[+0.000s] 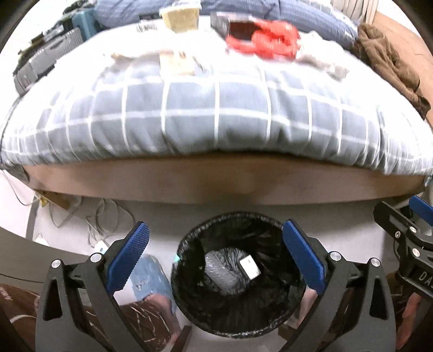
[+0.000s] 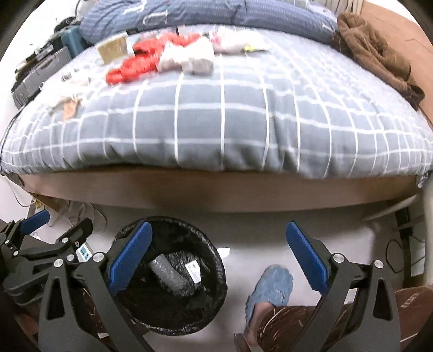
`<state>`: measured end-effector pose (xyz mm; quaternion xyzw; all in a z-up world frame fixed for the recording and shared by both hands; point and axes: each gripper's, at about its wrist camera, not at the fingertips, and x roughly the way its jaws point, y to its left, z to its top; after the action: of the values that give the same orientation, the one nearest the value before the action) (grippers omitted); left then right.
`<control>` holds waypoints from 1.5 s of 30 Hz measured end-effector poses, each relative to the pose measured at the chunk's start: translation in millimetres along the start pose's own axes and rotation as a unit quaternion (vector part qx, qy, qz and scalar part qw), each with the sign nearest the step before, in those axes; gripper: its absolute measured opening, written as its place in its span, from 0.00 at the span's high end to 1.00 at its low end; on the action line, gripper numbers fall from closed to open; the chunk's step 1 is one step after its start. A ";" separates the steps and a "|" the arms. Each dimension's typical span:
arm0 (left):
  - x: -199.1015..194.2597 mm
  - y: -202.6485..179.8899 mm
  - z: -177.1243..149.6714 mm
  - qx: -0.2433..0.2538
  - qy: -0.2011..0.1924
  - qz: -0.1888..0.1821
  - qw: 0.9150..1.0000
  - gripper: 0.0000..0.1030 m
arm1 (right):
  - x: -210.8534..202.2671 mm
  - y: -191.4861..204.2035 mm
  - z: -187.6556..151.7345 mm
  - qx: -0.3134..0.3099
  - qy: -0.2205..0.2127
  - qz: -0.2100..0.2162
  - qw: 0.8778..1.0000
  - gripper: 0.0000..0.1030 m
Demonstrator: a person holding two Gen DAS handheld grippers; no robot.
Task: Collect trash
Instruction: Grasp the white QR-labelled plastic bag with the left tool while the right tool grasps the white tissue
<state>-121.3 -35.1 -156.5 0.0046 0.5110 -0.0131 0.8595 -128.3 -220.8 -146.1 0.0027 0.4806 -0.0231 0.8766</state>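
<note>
L wrist view:
L tongs (image 1: 215,243): spread wide, nothing between the pads, hung right over the bin.
Bin (image 1: 189,243): black-lined, on the floor at the foot of the bed; a grey roll (image 1: 224,270) w/ a white label lay at the bottom.
Done so far: at least that one piece was in the bin.
Left on bed (image 1: 216,113): red crumpled thing (image 1: 266,40), tan carton (image 1: 180,16), pale scraps nearby, blurred, can't tell which are trash.
R tongs (image 1: 406,232): only partly seen at the right edge.

R wrist view:
R tongs (image 2: 219,249): also wide apart and empty, above the floor just beside the bin (image 2: 213,268); one pad overlapped the bin's rim in the picture.
Grey roll (image 2: 169,273): inside the bin.
L tongs (image 2: 56,224): low left, gaping, empty.
Left on bed (image 2: 243,121): red thing (image 2: 140,65), white-grey wads (image 2: 189,58), small box (image 2: 112,48), bits near the left edge.
Progress, my read: early to mid; most litter was yet to be picked off the bed.
Foot in blue slipper (image 2: 273,284): person stood by the bin.
</note>
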 end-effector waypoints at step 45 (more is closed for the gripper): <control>-0.4 89.1 176.1 -0.042 -0.112 0.047 0.992 0.06 | 42.0 14.8 167.9 -0.029 -0.098 0.021 0.995 0.13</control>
<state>35.5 50.2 -72.5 -0.0095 0.4105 0.0482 0.9105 36.4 -212.1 -91.4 -0.0145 0.3926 0.0093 0.9195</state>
